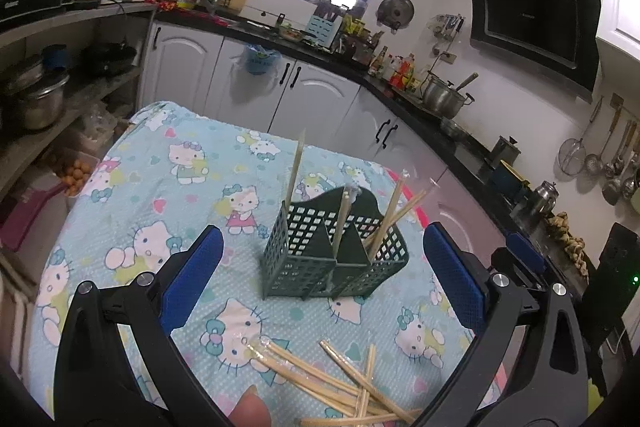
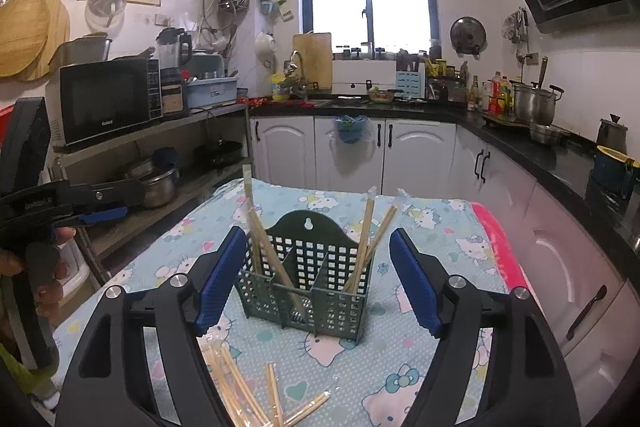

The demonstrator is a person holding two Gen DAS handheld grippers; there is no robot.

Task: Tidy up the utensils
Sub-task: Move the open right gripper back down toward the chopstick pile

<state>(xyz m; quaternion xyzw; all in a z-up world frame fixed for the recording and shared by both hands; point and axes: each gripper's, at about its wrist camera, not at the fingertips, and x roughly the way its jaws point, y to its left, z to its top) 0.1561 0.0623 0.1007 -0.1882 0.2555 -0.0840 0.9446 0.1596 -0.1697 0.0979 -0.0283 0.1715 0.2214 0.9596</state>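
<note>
A dark green perforated utensil holder [image 1: 336,251] stands upright on the Hello Kitty cloth [image 1: 168,187]; it also shows in the right wrist view [image 2: 308,279]. Wrapped chopstick pairs [image 1: 390,217] stand in its compartments, in the left and right ones in the right wrist view [image 2: 268,247]. Loose wrapped chopsticks [image 1: 340,383] lie on the cloth near me, also in the right wrist view [image 2: 256,395]. My left gripper [image 1: 324,267] is open and empty before the holder. My right gripper [image 2: 318,279] is open and empty, its fingers either side of the holder.
The table's pink edge [image 2: 500,247] is on the right, white cabinets [image 2: 352,155] and a black counter [image 2: 520,143] beyond. Shelves with pots [image 2: 160,183] and a microwave [image 2: 104,103] stand left. The left gripper's body [image 2: 40,203] shows at far left.
</note>
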